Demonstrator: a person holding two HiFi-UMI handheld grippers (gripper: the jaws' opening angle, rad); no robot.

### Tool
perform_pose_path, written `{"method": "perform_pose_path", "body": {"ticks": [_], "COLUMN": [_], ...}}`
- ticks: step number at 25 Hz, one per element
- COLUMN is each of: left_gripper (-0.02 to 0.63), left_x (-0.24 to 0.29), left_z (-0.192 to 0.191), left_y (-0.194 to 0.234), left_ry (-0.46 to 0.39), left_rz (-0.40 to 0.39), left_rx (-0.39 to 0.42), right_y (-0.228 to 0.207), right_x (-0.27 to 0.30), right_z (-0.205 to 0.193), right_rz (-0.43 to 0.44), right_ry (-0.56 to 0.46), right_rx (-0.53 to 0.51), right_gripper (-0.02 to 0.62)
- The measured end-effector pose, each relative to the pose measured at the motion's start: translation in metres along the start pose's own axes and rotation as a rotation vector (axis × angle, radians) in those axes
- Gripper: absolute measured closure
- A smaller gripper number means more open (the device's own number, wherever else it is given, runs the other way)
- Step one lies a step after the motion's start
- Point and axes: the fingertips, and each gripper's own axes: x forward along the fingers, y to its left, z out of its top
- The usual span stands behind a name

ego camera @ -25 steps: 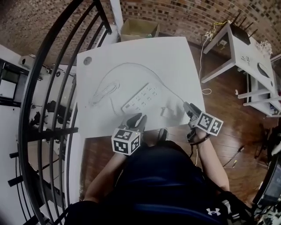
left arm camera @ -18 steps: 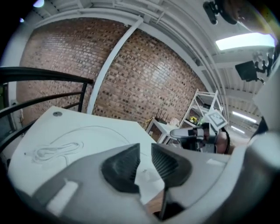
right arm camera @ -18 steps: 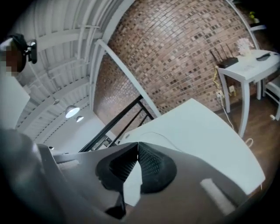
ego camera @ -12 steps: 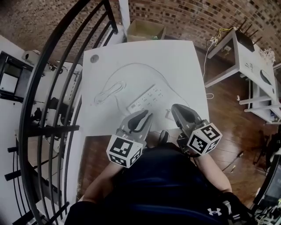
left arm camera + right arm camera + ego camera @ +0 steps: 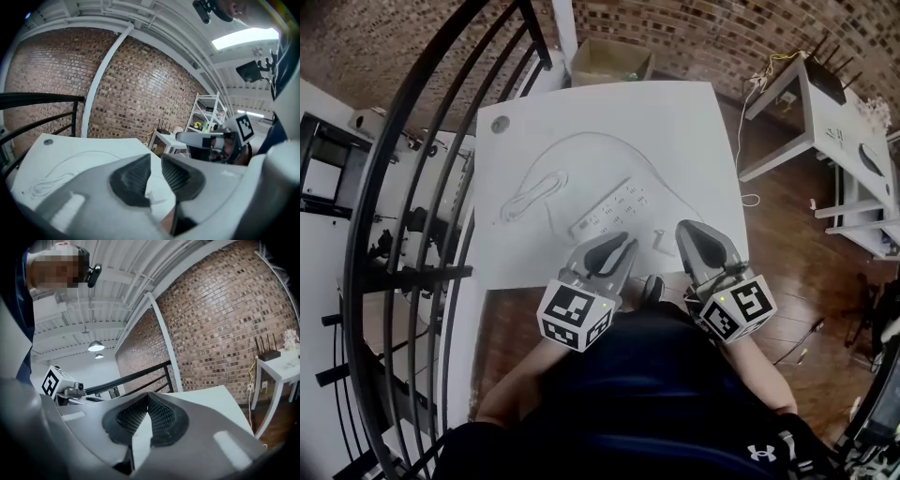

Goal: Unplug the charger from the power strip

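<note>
The white power strip (image 5: 614,208) lies at the middle of the white table (image 5: 581,122). A small white charger (image 5: 659,242) lies loose on the table to its near right, apart from the strip. Its thin cable loops to a coil (image 5: 530,197) on the left. My left gripper (image 5: 627,247) hovers above the table's near edge; its jaws are closing, a narrow gap still shows, and nothing is between them (image 5: 156,161). My right gripper (image 5: 686,231) hangs beside it, lifted off the table, shut on nothing (image 5: 147,398).
A cardboard box (image 5: 605,61) stands beyond the table's far edge. A white side table (image 5: 806,103) with a router stands at the right on the wooden floor. A black curved railing (image 5: 412,234) runs along the left.
Both grippers have risen from the table toward the camera. The right one came in from the table's right edge, rolled and shut. The left jaws have narrowed.
</note>
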Motion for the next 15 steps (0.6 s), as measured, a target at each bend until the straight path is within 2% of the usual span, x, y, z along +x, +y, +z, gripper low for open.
{"method": "perform_pose_path", "body": {"ticks": [6,15], "left_gripper": [0.535,0.535], "left_x": [0.006,0.010], "left_z": [-0.002,-0.007], "left_y": [-0.005,-0.004], "left_ry": [0.009,0.025], "left_rz": [-0.004,0.011], "left_rx": [0.018,0.003], "right_y": [-0.004,-0.013], "right_x": [-0.005,-0.007], "right_z": [0.008,0.005], "right_rz": [-0.014,-0.020], "right_ry": [-0.028,-0.019], "right_rx": [-0.033,-0.006], "right_gripper": [0.584,0.584]}}
